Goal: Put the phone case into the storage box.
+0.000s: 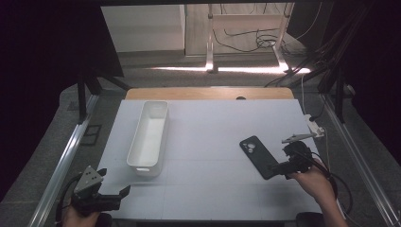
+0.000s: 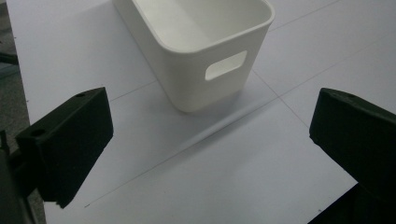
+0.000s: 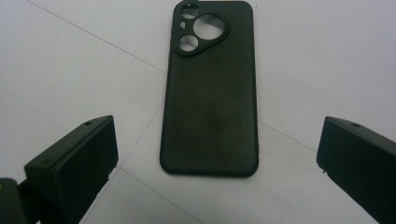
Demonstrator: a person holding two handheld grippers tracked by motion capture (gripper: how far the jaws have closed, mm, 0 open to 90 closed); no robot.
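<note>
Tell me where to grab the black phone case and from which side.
Take the phone case across its two long edges near the plain lower end, coming from that end, where the right tongs already stand open on both sides of it. It lies flat and thin on the table, so the jaws would probably need to drop to the surface.

Room dim overall; the surroundings fall to near black. A bright strip of light crosses the floor [image 1: 246,69] beyond the table [image 1: 213,137]. The white table surface reads evenly lit, with no glare. The white bin [image 2: 201,51] casts a soft shadow toward the left gripper's fingers [image 2: 70,140]. The high view is grainy and slightly soft. Both gripper views are reasonably sharp; the fingers nearest the lens are mildly blurred.
</note>
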